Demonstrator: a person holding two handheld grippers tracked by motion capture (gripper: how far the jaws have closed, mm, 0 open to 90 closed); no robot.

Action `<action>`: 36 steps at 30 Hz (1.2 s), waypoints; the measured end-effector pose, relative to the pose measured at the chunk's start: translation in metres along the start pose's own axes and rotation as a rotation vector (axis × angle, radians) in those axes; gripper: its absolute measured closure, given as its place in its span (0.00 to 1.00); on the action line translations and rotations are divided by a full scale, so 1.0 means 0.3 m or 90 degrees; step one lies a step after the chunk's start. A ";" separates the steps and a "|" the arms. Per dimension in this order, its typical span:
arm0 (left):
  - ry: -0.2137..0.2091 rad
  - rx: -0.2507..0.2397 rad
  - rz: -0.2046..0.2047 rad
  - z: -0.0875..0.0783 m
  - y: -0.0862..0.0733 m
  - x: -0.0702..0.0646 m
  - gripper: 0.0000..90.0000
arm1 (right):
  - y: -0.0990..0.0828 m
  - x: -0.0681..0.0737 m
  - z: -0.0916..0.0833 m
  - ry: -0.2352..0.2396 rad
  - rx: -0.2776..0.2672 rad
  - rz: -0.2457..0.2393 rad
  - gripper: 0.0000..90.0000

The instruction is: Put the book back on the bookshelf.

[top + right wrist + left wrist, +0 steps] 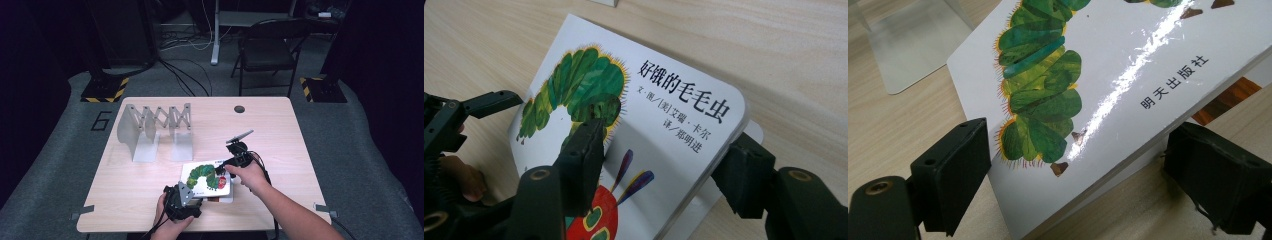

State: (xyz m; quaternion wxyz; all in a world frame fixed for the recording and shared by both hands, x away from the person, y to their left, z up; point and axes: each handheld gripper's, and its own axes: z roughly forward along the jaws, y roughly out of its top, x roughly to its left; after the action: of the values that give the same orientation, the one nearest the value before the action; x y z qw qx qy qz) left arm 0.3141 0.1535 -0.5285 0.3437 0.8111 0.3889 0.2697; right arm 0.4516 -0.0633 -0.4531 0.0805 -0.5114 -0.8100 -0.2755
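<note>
- Left gripper (192, 197), high view: at the worktop's near edge, clamped on the near corner of the caterpillar picture book (206, 176); right gripper (231, 161) at the book's far right corner; folding metal rack (155, 131) towards the far left.
- Left gripper view: jaws astride the book's (1108, 65) corner, pads pressing it.
- Right gripper view: jaws straddle the raised book (659, 115); contact cannot be told.

Overhead light on the pale wooden bench (150, 200), room around it near black. High view soft, low detail. Left gripper view: strong white glare streak across the glossy white caterpillar picture book (1128, 75); near black jaws slightly blurred, book edge shadowing the bench below. Right gripper view: sharp on the book's print, soft shadow along its right edge, foreground jaws defocused.
</note>
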 end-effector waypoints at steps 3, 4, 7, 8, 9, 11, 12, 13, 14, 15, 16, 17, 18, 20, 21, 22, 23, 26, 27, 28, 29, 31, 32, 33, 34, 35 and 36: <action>-0.003 0.005 -0.006 -0.006 0.003 0.008 0.15 | 0.001 -0.001 -0.009 0.005 -0.010 -0.006 0.49; -0.003 0.005 -0.006 -0.006 0.003 0.008 0.15 | 0.001 -0.001 -0.009 0.005 -0.010 -0.006 0.49; -0.020 -0.003 -0.015 -0.009 0.007 0.019 0.17 | 0.000 0.005 -0.015 0.006 -0.018 0.003 0.51; -0.026 -0.005 -0.013 -0.012 0.009 0.021 0.18 | -0.001 0.000 -0.019 0.009 -0.017 -0.011 0.52; -0.037 -0.005 -0.011 -0.015 0.012 0.022 0.19 | -0.001 0.002 -0.021 0.010 -0.017 -0.004 0.53; -0.041 -0.011 0.008 -0.018 0.014 0.009 0.19 | -0.003 -0.001 -0.023 0.023 -0.017 -0.002 0.54; -0.041 -0.010 0.014 -0.019 0.014 0.007 0.19 | -0.004 -0.002 -0.022 0.022 -0.017 -0.005 0.54; -0.041 -0.010 0.014 -0.019 0.014 0.007 0.19 | -0.005 -0.004 -0.021 0.023 -0.016 -0.010 0.54; -0.042 -0.012 0.013 -0.019 0.013 0.007 0.19 | -0.005 -0.004 -0.021 0.023 -0.016 -0.010 0.54; -0.040 -0.014 0.009 -0.019 0.013 0.008 0.19 | -0.006 -0.002 -0.019 0.027 -0.016 -0.004 0.54; -0.048 -0.014 0.006 -0.019 0.015 0.012 0.19 | -0.008 -0.007 -0.020 0.019 -0.014 -0.014 0.54; -0.045 -0.018 0.002 -0.018 0.014 0.013 0.19 | -0.008 -0.006 -0.020 0.021 -0.017 -0.009 0.55; -0.050 -0.014 0.004 -0.019 0.015 0.016 0.19 | -0.009 -0.003 -0.022 0.025 -0.013 0.002 0.56; -0.045 -0.019 0.006 -0.017 0.015 0.014 0.19 | -0.008 -0.009 -0.025 0.033 -0.022 -0.006 0.58; -0.051 -0.015 0.007 -0.019 0.015 0.016 0.19 | -0.007 -0.010 -0.026 0.039 -0.026 0.001 0.59; -0.050 -0.015 0.009 -0.019 0.015 0.016 0.19 | -0.004 -0.017 -0.032 0.055 -0.034 0.004 0.62; -0.049 -0.015 0.009 -0.019 0.015 0.016 0.19 | -0.003 -0.020 -0.034 0.060 -0.039 0.006 0.64; -0.046 -0.016 0.009 -0.019 0.014 0.017 0.19 | -0.001 -0.022 -0.040 0.077 -0.047 0.020 0.66; -0.043 -0.019 0.009 -0.019 0.014 0.016 0.19 | -0.001 -0.022 -0.041 0.080 -0.051 0.025 0.67; -0.041 -0.022 0.009 -0.018 0.013 0.015 0.19 | -0.001 -0.022 -0.044 0.086 -0.052 0.029 0.68; -0.040 -0.023 0.009 -0.018 0.013 0.016 0.19 | -0.001 -0.022 -0.045 0.088 -0.054 0.030 0.68; -0.044 -0.020 0.008 -0.019 0.014 0.018 0.19 | -0.001 -0.019 -0.047 0.090 -0.058 0.034 0.68; -0.044 -0.020 0.008 -0.019 0.014 0.018 0.19 | -0.001 -0.019 -0.047 0.090 -0.058 0.034 0.68; -0.045 -0.020 0.007 -0.020 0.014 0.020 0.19 | -0.001 -0.019 -0.047 0.092 -0.061 0.033 0.68; -0.041 -0.023 0.005 -0.019 0.013 0.019 0.19 | -0.001 -0.018 -0.048 0.095 -0.064 0.037 0.69; -0.048 -0.019 0.004 -0.022 0.014 0.022 0.19 | 0.000 -0.019 -0.050 0.101 -0.065 0.044 0.70; -0.049 -0.021 0.002 -0.022 0.014 0.025 0.19 | 0.000 -0.021 -0.052 0.109 -0.069 0.050 0.72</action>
State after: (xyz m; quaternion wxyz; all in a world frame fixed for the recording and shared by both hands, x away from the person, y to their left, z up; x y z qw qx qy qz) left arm 0.3153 0.1599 -0.5200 0.3711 0.8157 0.3697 0.2454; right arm 0.4523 -0.0766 -0.4427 0.1324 -0.5208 -0.7634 -0.3583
